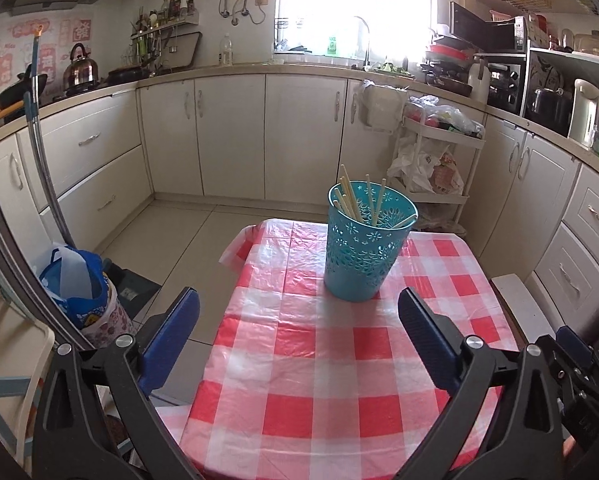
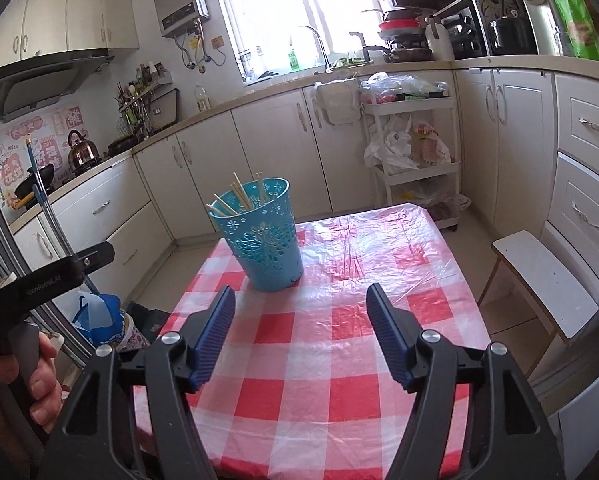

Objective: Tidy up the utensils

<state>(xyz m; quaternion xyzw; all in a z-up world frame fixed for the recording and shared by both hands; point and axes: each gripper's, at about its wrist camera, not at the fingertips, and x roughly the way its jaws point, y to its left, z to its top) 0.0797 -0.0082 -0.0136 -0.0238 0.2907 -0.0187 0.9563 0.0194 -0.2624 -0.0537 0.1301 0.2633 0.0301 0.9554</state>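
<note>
Both claws, left gripper (image 1: 299,320) and right gripper (image 2: 301,316), spread and empty; upright blue basket (image 1: 365,248) of chopsticks (image 1: 349,202) just ahead, nearer left.

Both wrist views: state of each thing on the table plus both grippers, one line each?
Teal perforated plastic basket: upright on the table, at its far side.
Pale wooden chopsticks: standing in the basket, leaning, tips above the rim.
Red-and-white checked plastic tablecloth: spread over the table, wrinkled, bare apart from the basket.
Left gripper: open, nothing between the jaws.
Right gripper: open, nothing between the jaws.
</note>
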